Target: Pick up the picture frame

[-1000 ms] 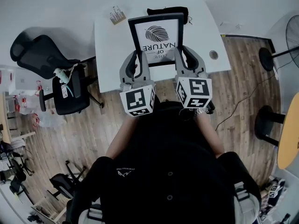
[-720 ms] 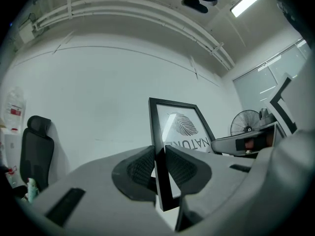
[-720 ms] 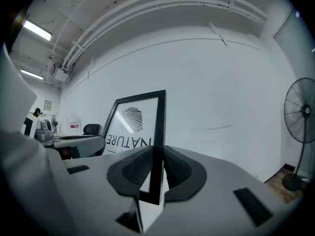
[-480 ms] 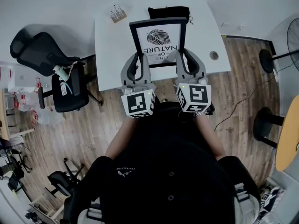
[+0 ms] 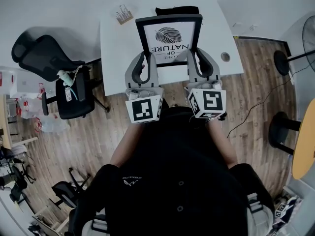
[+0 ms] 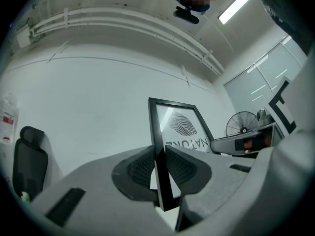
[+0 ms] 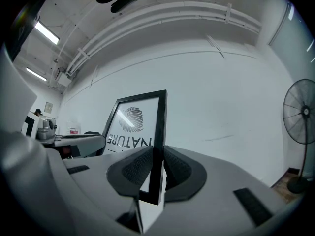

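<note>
The picture frame (image 5: 168, 39) is black-edged, with a white print of a leaf and upside-down lettering, and hangs over the white table (image 5: 114, 58). My left gripper (image 5: 146, 59) is shut on its left edge and my right gripper (image 5: 197, 54) on its right edge. In the left gripper view the frame's black edge (image 6: 158, 132) stands upright, pinched between the ribbed pads of the left gripper (image 6: 160, 155). The right gripper view shows the frame (image 7: 158, 127) clamped the same way by the right gripper (image 7: 156, 157). The frame's lower corners are hidden behind the jaws.
A small wooden block holder (image 5: 123, 14) and a black object (image 5: 177, 9) lie at the table's far side. A round hole (image 5: 225, 57) sits near the table's right edge. A black office chair (image 5: 51, 65) stands to the left. A fan (image 5: 308, 38) and stools (image 5: 281, 129) stand to the right.
Both grippers have risen a little with the frame between them. The frame now looks slightly larger and nearer to the head camera.
</note>
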`<control>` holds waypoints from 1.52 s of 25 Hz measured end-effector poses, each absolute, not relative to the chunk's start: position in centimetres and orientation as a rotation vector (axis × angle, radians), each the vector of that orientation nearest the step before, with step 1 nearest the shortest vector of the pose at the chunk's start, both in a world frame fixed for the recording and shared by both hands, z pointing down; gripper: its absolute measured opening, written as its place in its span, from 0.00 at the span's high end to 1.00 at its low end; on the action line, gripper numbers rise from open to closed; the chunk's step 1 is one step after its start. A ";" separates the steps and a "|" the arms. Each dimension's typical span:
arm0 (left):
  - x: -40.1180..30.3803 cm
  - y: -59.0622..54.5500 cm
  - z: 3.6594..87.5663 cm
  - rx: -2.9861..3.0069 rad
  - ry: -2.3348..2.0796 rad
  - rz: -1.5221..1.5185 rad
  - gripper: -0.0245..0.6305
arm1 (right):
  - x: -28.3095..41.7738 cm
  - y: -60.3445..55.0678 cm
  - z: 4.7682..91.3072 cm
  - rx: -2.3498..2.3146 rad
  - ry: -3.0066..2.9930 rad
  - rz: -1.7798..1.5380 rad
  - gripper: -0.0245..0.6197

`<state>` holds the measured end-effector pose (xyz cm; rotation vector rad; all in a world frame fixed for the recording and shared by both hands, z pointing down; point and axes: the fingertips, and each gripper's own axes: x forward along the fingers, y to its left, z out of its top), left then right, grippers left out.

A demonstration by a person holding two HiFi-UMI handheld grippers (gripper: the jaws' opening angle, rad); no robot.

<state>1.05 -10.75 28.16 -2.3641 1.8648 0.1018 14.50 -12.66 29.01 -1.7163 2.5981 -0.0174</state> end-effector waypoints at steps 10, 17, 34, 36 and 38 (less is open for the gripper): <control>-0.1 -10.2 25.9 -2.329 1.850 0.174 0.85 | 13.5 -11.9 26.8 -1.688 2.575 0.081 0.86; -0.3 -9.6 25.0 -2.303 1.855 0.199 0.85 | 13.3 -11.5 25.6 -1.671 2.575 0.125 0.86; -1.3 -9.1 26.1 -2.302 1.893 0.149 0.85 | 12.2 -11.4 26.4 -1.664 2.602 0.084 0.86; -1.4 -9.0 26.1 -2.301 1.892 0.151 0.85 | 12.0 -11.2 26.4 -1.665 2.603 0.085 0.86; -1.5 -8.9 26.0 -2.301 1.893 0.154 0.85 | 12.0 -11.1 26.4 -1.666 2.604 0.091 0.86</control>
